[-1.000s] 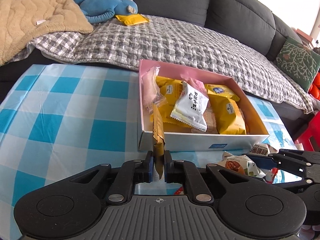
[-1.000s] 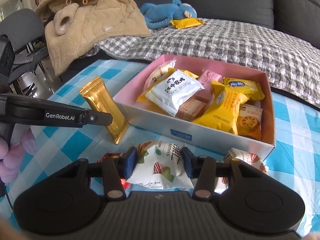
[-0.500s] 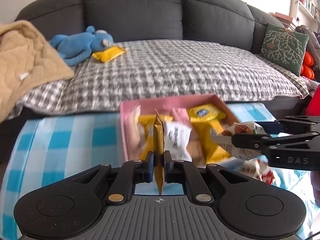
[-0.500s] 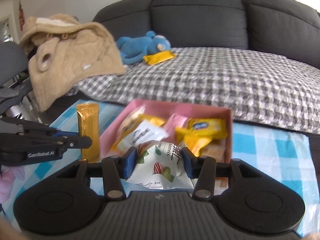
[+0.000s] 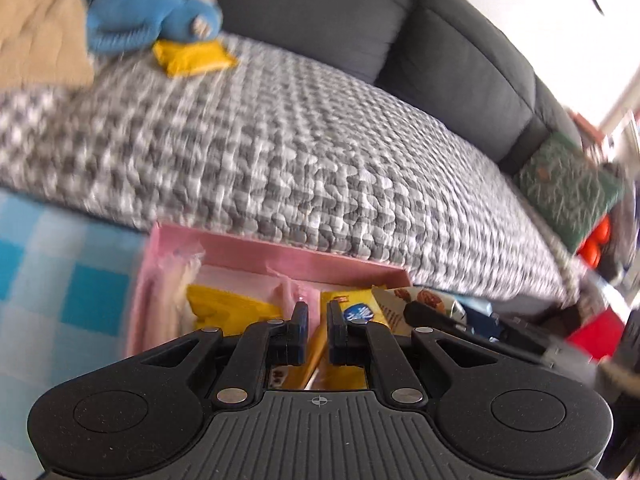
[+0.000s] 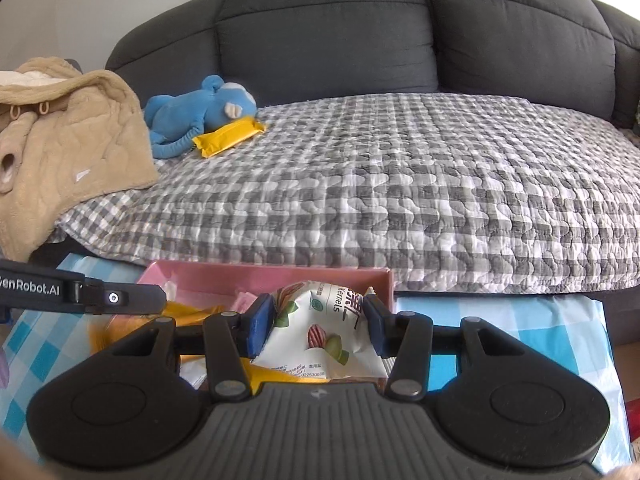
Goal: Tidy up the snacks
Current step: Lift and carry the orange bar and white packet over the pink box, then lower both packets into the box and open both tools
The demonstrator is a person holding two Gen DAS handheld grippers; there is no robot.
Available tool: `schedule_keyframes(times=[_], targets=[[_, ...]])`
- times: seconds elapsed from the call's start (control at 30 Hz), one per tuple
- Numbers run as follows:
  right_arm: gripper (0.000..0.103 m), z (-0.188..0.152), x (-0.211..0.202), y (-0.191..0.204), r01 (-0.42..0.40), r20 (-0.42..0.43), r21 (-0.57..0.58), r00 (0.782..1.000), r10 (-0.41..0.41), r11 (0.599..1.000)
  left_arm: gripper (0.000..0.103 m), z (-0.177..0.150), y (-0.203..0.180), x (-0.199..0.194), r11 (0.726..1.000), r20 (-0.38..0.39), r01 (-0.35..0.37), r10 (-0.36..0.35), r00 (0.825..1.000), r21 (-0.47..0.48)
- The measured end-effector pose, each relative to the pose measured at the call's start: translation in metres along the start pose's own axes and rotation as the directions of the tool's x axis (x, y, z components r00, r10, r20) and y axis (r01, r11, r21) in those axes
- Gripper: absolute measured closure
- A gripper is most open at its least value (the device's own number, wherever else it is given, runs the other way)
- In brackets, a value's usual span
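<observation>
Packet [image 6: 320,328] reads "Kernels" (right claw [image 6: 318,326] clamps it).

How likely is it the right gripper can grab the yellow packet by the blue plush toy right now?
Probably not yet. The right gripper is shut on the white kernels packet, so it has no free jaws. The yellow packet lies across the quilt with nothing blocking the way.

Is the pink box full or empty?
Nearly full. The pink box holds yellow packets and others; both grippers hover over it, hiding the rest.
</observation>
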State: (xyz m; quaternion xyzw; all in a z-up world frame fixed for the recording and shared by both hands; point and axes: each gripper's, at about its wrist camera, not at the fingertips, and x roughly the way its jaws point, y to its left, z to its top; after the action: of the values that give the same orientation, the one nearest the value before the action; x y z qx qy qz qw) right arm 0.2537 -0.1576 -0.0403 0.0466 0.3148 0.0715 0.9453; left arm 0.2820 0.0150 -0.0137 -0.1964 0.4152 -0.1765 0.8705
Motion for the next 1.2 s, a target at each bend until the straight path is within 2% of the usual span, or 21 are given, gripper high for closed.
schedule_keyframes(times=[0.07, 0.23, 0.27, 0.37, 0.43, 0.63, 0.7, 0.77, 0.9, 1.2], targets=[[0.057, 0.001, 0.007, -0.001, 0.001, -0.008, 0.004, 1.0, -0.001, 1.0, 0.096, 0.001, 0.006, 0.01, 0.999, -0.003, -0.009, 0.009, 1.0, -0.044], [0.053, 0.003, 0.01, 0.002, -0.008, -0.011, -0.008, 1.0, 0.008, 1.0, 0.095, 0.002, 0.012, 0.018, 0.998, 0.01, -0.041, 0.041, 0.999, -0.056], [0.054, 0.004, 0.008, 0.001, -0.005, -0.005, -0.01, 1.0, 0.005, 1.0, 0.093, 0.001, 0.012, 0.017, 0.998, 0.007, -0.041, 0.042, 0.999, -0.05], [0.042, 0.007, 0.001, 0.001, -0.017, 0.01, 0.002, 1.0, 0.017, 1.0, 0.092, -0.002, 0.009, 0.012, 0.998, -0.005, -0.061, 0.061, 0.998, -0.003], [0.04, 0.008, -0.005, 0.002, -0.019, 0.016, 0.004, 1.0, 0.019, 1.0, 0.088, -0.005, 0.006, 0.007, 0.997, -0.008, -0.075, 0.075, 0.997, 0.031], [0.029, 0.004, -0.03, 0.009, -0.022, 0.021, -0.009, 1.0, 0.022, 1.0, 0.067, -0.019, -0.001, -0.016, 0.991, -0.016, -0.102, 0.103, 0.995, 0.092], [0.025, 0.002, -0.039, 0.011, -0.023, 0.02, -0.007, 1.0, 0.023, 1.0, 0.054, -0.025, -0.004, -0.024, 0.988, -0.017, -0.11, 0.112, 0.994, 0.106], [0.023, -0.001, -0.049, 0.013, -0.024, 0.019, -0.01, 1.0, 0.024, 1.0, 0.048, -0.032, -0.006, -0.032, 0.985, -0.012, -0.118, 0.121, 0.993, 0.126], [0.015, -0.007, -0.069, 0.019, -0.022, 0.026, -0.026, 0.999, 0.023, 0.999, 0.038, -0.046, -0.012, -0.046, 0.979, -0.019, -0.124, 0.128, 0.992, 0.163], [0.008, -0.026, -0.102, 0.036, -0.03, 0.019, -0.053, 0.999, 0.031, 0.998, 0.022, -0.076, -0.019, -0.079, 0.971, -0.028, -0.135, 0.144, 0.989, 0.199]])
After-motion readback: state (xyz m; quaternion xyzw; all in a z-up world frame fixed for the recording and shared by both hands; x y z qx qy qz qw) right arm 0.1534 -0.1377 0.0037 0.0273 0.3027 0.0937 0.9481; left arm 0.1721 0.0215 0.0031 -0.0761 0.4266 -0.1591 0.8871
